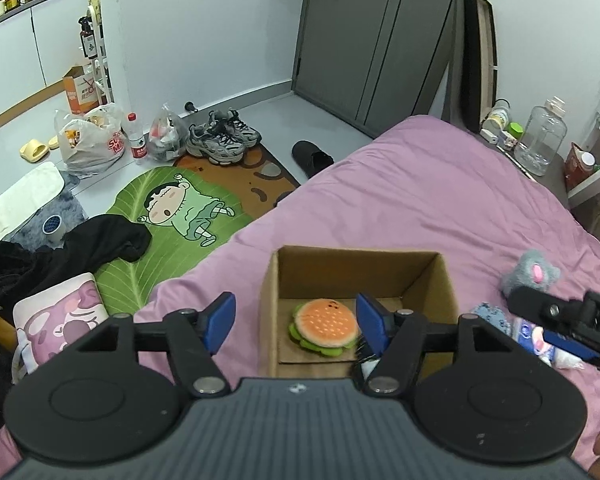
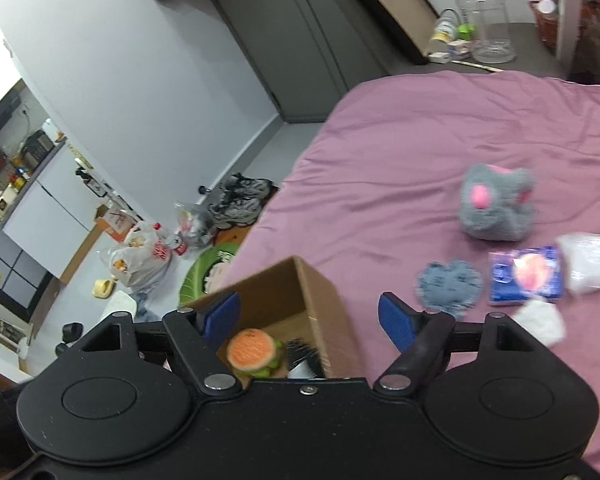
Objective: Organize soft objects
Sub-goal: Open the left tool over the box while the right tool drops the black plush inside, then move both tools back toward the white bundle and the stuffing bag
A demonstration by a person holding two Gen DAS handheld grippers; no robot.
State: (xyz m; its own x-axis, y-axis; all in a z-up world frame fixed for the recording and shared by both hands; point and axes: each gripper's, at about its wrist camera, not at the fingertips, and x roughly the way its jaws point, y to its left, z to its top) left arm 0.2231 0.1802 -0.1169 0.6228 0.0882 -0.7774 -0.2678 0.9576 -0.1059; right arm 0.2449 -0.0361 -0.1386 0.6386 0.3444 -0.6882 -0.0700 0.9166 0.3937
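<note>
The left tool (image 1: pixel 296 318) is hanging released over the cardboard box (image 1: pixel 446 280), its blue pads spread with nothing between them. Just ahead of and below it the burger toy (image 1: pixel 325 327) is lying on the box floor, and beside that, nearer the tool's right pad, a dark bristly thing (image 2: pixel 302 354) is lying too; what it is I cannot tell.

The right tool (image 2: pixel 309 314) is also standing released and empty, its pads wide apart, hovering over the near corner of the box where it meets the pink bed (image 2: pixel 440 140).

Ahead and to the right of the right tool, the things not yet boxed are lying on the bed: a grey plush with pink patches (image 2: pixel 496 206) farthest off, a flat blue-grey cloth piece (image 2: pixel 449 286) nearest, a blue and pink packet (image 2: pixel 526 274) just beside it, and two white soft lumps (image 2: pixel 588 262) past that, all near one another.

Several things could go wrong from here. The cloth piece is lying flat on loose bedding, so a pinch could be gathering sheet along with it. The packet and the white lumps are crowding together, so closing on one could be dragging or nudging a neighbour. The box is light and sitting on a soft bed near its edge; a knock from either tool could tip it or push it toward the floor. Both tools are working close together and could collide.
</note>
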